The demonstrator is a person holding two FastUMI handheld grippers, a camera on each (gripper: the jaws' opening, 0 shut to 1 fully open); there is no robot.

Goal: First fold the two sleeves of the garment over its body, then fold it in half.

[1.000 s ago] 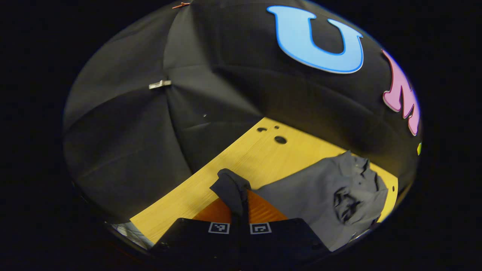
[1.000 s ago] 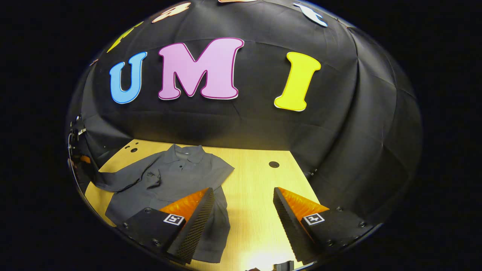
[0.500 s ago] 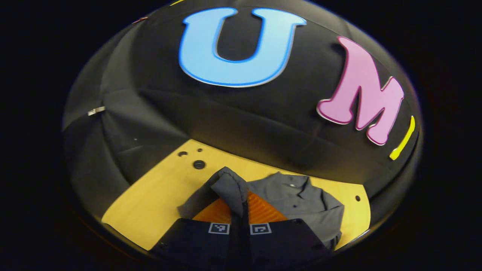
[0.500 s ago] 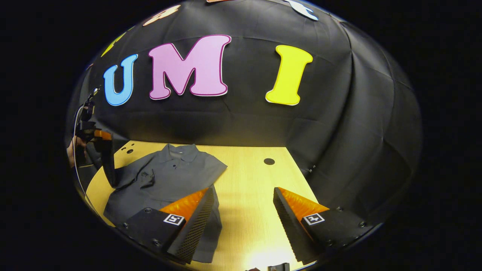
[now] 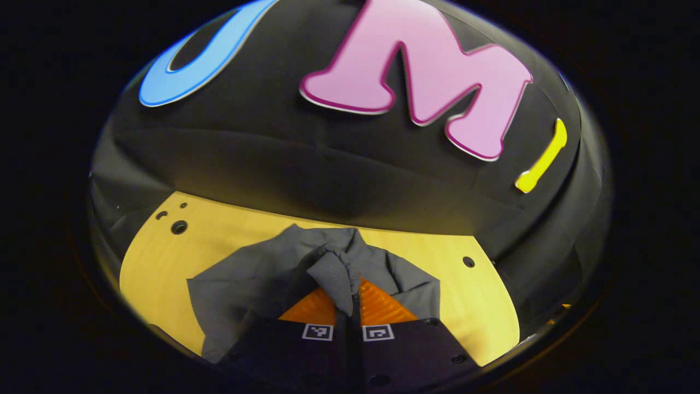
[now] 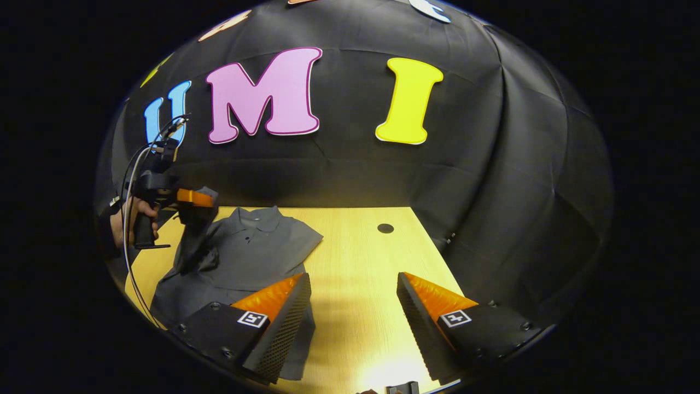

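Gripping the end of a sleeve (image 5: 334, 273), the left gripper (image 5: 350, 306) has its two fingers pressed together on a bunched fold of grey cloth right at the bottom of the left gripper view. A second ago that same pinch hung out over bare table to the side of the shirt; now the shirt's body lies straight beneath and beyond it, so the sleeve has been carried inward across the chest. Past the pinched cloth the shirt (image 5: 257, 279) spreads flat on the yellow wooden table (image 5: 492, 306), its collar end toward the booth wall.

In the right gripper view, the right gripper (image 6: 353, 306) hovers with its fingers spread wide, holding nothing, low over the table just beside the shirt's hem. Farther off in that view the left gripper (image 6: 203, 201) is up above the shirt's shoulder with the sleeve (image 6: 191, 241) hanging from it in a steep drape, and a hand (image 6: 131, 219) holds its handle. The other sleeve (image 6: 306, 241) lies spread out on the table, not folded in.

As I judge it, the first sleeve fold is nearly made: what remains is to lower and let go so the cloth settles over the body, then do the other sleeve and the halving.
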